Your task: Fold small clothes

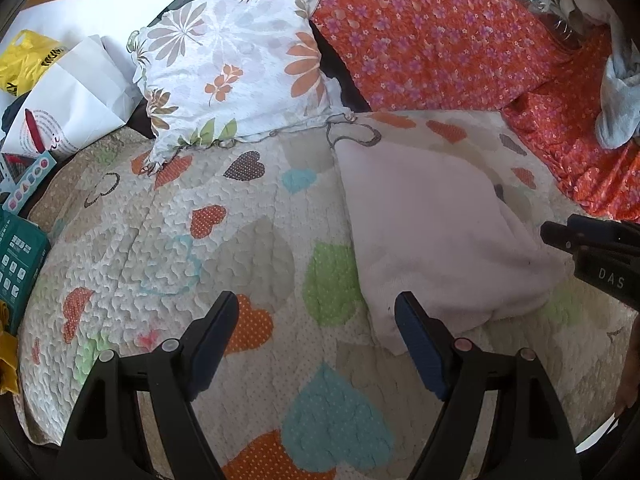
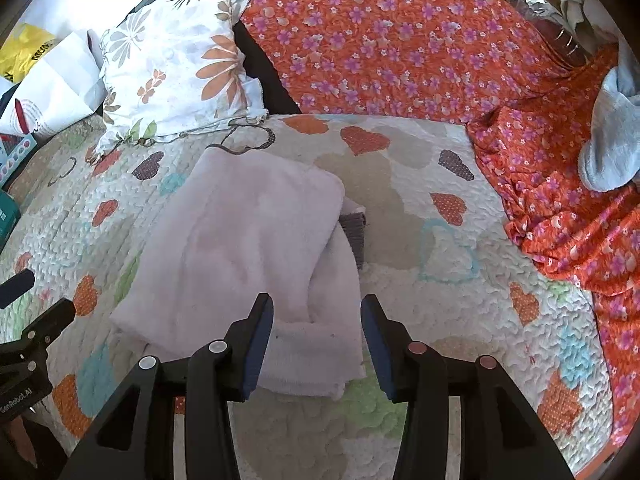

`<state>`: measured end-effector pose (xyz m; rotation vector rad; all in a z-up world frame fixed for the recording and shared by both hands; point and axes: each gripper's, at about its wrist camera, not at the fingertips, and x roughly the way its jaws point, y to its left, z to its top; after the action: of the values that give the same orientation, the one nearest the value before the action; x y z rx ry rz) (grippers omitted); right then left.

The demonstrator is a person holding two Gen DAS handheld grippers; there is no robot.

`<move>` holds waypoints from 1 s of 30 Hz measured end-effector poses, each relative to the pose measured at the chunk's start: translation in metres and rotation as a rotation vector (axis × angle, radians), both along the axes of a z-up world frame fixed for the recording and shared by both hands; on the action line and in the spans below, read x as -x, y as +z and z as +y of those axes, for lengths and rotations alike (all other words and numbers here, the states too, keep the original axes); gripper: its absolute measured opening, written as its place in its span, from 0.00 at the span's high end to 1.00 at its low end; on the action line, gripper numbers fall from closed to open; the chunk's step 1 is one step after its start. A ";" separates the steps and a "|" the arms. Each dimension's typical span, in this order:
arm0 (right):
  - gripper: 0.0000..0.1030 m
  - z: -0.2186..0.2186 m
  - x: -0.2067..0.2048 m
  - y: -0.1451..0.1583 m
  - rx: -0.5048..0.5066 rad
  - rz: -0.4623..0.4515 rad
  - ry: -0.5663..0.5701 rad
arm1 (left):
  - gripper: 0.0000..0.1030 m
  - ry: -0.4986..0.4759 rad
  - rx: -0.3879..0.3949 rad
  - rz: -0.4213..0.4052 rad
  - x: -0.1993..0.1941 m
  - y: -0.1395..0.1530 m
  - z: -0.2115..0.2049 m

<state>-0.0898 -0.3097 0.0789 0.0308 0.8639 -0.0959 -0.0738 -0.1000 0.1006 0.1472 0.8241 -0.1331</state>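
One folded pink garment [image 2: 256,248] lies lengthwise toward the pillow [image 2: 172,68].

Both grippers, left gripper [image 1: 316,312] and right gripper [image 2: 317,314], have black frames, blue-padded jaws, round rivets.

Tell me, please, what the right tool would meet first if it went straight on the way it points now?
Most likely the pale pink garment lying folded on the quilt; the right tool is open just above its near edge, though depth is unclear.

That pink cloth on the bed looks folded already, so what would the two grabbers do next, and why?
Probably reach for the grey garment on the orange floral cover. The pink cloth lies folded on the quilt, and both the left gripper and the right gripper are open, holding nothing.
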 end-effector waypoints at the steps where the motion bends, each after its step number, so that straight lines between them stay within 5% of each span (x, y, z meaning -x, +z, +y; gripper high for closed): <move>1: 0.52 -0.001 -0.001 -0.001 -0.003 0.002 -0.002 | 0.23 0.002 0.002 0.001 -0.001 0.000 0.000; 11: 0.52 -0.013 -0.022 -0.022 -0.053 0.066 -0.022 | 0.23 0.003 0.030 0.066 -0.019 -0.010 0.000; 17: 0.51 -0.023 -0.027 -0.029 -0.104 0.087 -0.035 | 0.23 -0.014 0.055 0.030 -0.023 -0.003 0.000; 20: 0.51 -0.024 -0.028 -0.028 -0.130 0.088 -0.027 | 0.20 -0.013 0.073 -0.061 -0.018 0.011 0.002; 24: 0.48 -0.017 -0.023 -0.023 -0.133 0.071 0.000 | 0.01 0.003 0.104 -0.252 -0.001 0.040 0.009; 27: 0.46 -0.009 -0.017 -0.015 -0.111 0.037 0.025 | 0.00 0.024 0.094 -0.360 0.009 0.056 0.013; 30: 0.41 -0.002 -0.013 -0.009 -0.084 0.006 0.045 | 0.00 0.038 0.075 -0.377 0.011 0.061 0.016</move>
<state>-0.0771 -0.3117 0.0700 0.0895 0.8736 -0.0176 -0.0850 -0.0845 0.1620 0.0822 0.4453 -0.0966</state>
